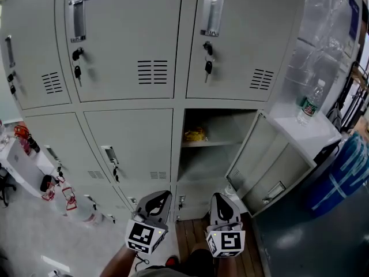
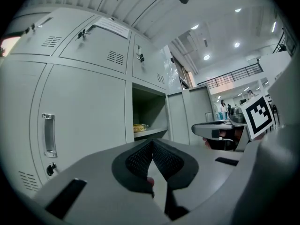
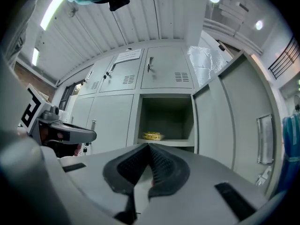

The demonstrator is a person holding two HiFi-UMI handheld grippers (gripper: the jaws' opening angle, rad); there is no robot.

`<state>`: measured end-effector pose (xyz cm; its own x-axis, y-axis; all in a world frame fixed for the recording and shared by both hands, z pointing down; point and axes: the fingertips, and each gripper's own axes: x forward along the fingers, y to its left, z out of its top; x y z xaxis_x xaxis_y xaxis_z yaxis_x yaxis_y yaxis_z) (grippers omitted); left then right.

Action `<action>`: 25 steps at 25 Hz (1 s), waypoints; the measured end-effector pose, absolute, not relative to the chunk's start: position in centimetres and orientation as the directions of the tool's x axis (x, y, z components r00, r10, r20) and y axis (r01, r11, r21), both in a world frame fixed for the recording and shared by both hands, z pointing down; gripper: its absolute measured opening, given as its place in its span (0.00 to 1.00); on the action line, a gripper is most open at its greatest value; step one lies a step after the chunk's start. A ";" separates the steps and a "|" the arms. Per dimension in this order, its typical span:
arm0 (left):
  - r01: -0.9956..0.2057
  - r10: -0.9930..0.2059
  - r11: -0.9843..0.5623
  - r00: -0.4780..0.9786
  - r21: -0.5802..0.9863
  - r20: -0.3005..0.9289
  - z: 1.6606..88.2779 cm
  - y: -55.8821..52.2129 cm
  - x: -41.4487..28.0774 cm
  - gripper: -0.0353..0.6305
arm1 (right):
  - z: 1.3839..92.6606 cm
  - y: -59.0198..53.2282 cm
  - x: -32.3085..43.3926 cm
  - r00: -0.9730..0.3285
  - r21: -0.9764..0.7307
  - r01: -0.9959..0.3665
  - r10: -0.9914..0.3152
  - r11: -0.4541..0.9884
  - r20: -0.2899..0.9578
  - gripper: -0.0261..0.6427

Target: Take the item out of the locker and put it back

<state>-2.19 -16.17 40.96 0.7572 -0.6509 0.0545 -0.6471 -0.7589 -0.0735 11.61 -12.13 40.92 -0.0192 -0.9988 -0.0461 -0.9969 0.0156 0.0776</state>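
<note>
Grey steel lockers (image 1: 127, 45) fill the head view, all closed but one. The open locker (image 1: 222, 126) sits in the middle row, with its door (image 1: 259, 160) swung out to the right. Inside, a shelf (image 1: 216, 143) splits the compartment into an upper and a lower part. The yellow item (image 1: 195, 134) lies on that shelf near its left edge, set back from the front edge. The lower part under the shelf is in shadow, and nothing can be made out in it.

Both grippers are held low in front of the lockers, well apart from the item, and point up toward the open compartment. The left gripper (image 1: 164, 196) is just left of the opening; in its own view its jaws are pressed together with nothing between them, and the item (image 2: 139, 127) shows beyond them on the shelf. The right gripper (image 1: 221, 196) is below the opening, its jaws likewise together and empty, and its own view looks straight into the compartment at the item (image 3: 153, 135).

Keys (image 1: 208, 67) hang from the lock of the closed locker above the open one. To the right of the lockers a clear water bottle (image 1: 310, 101) stands upright on a white ledge (image 1: 300, 133), with a blue bin (image 1: 343, 172) beyond the open door.
</note>
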 end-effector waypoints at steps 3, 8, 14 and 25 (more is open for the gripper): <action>-0.662 -0.666 -0.746 0.745 -0.071 0.047 40.8 -17.2 -2.3 0.09 | 40.7 -13.7 11.6 -0.037 0.074 -0.997 -0.998 0.033 -0.051 0.06; -0.695 -0.699 -0.715 0.713 -0.073 0.053 40.7 -19.2 -2.3 0.09 | 40.6 -16.7 12.0 -0.088 0.085 -0.993 -0.995 0.083 -0.055 0.06; -0.748 -0.752 -0.659 0.656 -0.076 0.064 41.0 -22.3 -1.8 0.09 | 40.5 -21.1 13.5 -0.145 0.082 -0.987 -0.987 0.140 -0.065 0.06; -0.829 -0.831 -0.555 0.551 -0.069 0.077 41.8 -26.4 -0.9 0.09 | 39.9 -28.6 15.3 -0.248 0.094 -0.966 -0.966 0.240 -0.079 0.07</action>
<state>-0.91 -26.42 41.84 0.5507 -0.8312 0.0770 -0.8287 -0.5554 -0.0688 15.30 -28.62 39.89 -0.2479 -0.9655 -0.0793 -0.9661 0.2403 0.0944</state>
